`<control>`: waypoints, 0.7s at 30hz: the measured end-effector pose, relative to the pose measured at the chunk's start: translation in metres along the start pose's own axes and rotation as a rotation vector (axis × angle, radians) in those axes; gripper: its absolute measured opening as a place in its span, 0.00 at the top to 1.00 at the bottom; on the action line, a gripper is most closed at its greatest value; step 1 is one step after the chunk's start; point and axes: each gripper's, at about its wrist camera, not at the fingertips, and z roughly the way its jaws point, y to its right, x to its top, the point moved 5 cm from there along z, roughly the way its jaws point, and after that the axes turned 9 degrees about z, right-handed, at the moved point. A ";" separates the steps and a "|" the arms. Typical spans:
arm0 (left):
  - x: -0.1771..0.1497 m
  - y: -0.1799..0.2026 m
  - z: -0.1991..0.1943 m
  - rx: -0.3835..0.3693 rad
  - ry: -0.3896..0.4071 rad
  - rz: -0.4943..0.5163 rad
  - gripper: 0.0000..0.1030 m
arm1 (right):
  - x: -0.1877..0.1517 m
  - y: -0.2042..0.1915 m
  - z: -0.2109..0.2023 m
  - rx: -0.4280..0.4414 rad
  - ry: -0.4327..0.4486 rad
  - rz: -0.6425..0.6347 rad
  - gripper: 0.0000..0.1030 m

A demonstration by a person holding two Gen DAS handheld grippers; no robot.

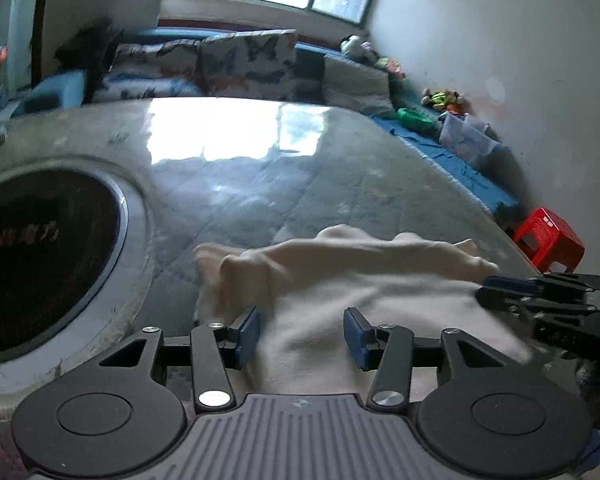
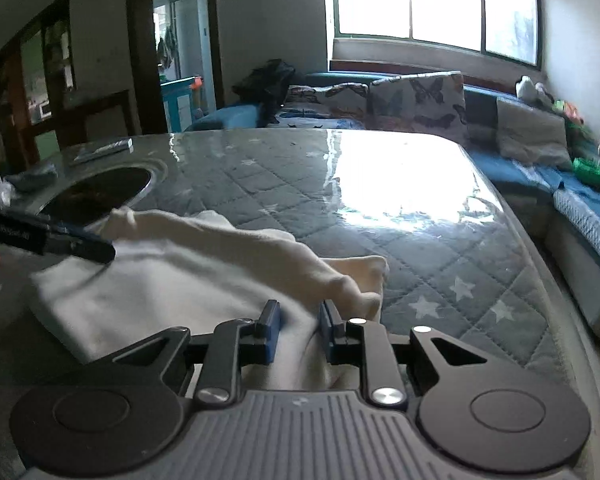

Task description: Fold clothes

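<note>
The left tool [image 1: 300,338] stands with its blue pads apart, cream cloth lying between them but pressed by neither pad, so it is open over the garment. The right tool [image 2: 299,330] has its pads set much closer, with a ridge of the same cloth rising between them; whether the pads actually pinch that ridge cannot be told from the pictures. The cream garment [image 1: 364,280] lies rumpled on the near part of the table [image 2: 440,240], with a raised fold running across it and a bunched end toward the far side. In the left wrist view the right tool shows at the right edge, its fingers reaching onto the garment's edge; in the right wrist view the left tool enters from the left, its tip at the cloth's far left side. The table carries a grey quilted cover with pale stars under a glossy clear sheet that mirrors the window [image 2: 432,0]. A dark round inset [image 1: 40,256] with a metal rim sits in the table just left of the garment. Beyond the table stands a sofa with butterfly-print cushions [image 2: 416,100], and a red plastic stool [image 1: 548,240] stands on the floor at the right near the white wall.
</note>
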 end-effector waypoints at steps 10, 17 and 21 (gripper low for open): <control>0.022 -0.011 0.015 0.018 -0.022 0.001 0.48 | 0.014 0.011 0.027 -0.044 -0.054 0.000 0.81; 0.025 -0.020 0.018 0.023 -0.043 -0.035 0.48 | 0.022 -0.014 0.014 -0.033 -0.035 -0.106 0.74; 0.023 -0.021 0.009 0.040 -0.038 -0.038 0.46 | 0.023 -0.043 0.005 0.029 -0.035 -0.162 0.68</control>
